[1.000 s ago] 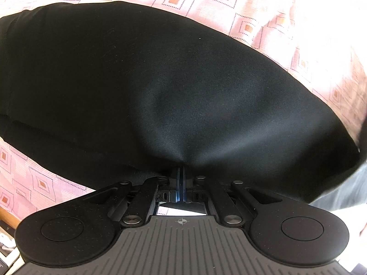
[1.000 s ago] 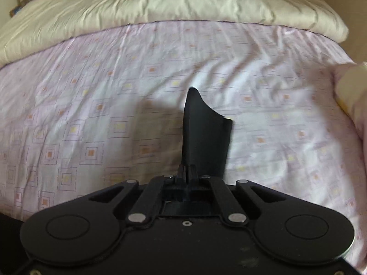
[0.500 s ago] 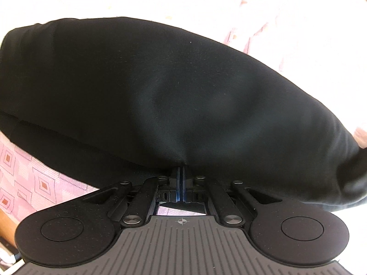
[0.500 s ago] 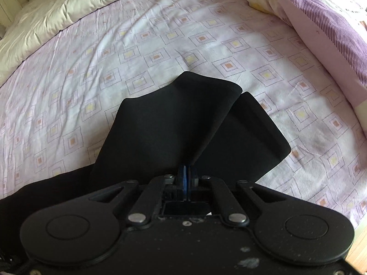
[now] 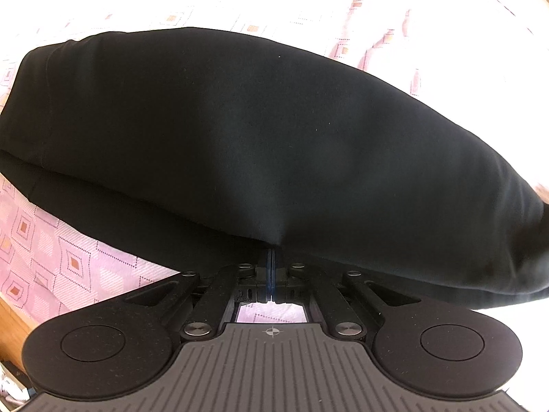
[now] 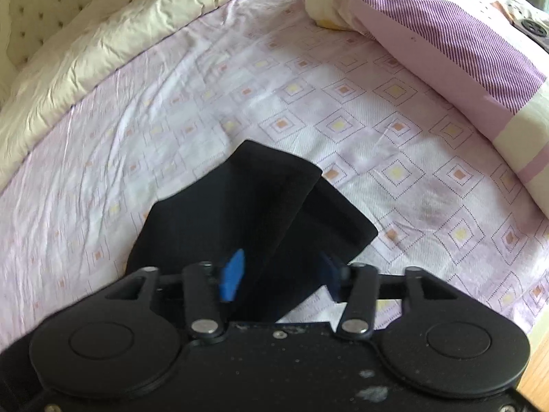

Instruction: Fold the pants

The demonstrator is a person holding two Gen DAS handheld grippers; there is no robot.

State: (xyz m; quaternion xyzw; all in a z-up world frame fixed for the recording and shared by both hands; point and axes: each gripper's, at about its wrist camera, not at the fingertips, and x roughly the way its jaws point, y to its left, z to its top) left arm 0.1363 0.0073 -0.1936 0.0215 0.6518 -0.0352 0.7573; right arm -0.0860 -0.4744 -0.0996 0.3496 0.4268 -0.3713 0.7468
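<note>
While the left hand-held gripper (image 5: 270, 267) stays pinched on the black pants (image 5: 267, 144) to anchor the fold on the bed (image 6: 343, 110), the right hand-held gripper (image 6: 279, 274) stands spread, the cuff end between its fingers, apparently let go.

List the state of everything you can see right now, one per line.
Pants: black, folded over, lying on the bed, one edge pinched.
Left gripper: shut on pants.
Right gripper: open, fingers either side of the cloth.
Sheet: wrinkled.
Pillow: lying at the bed's edge.
</note>
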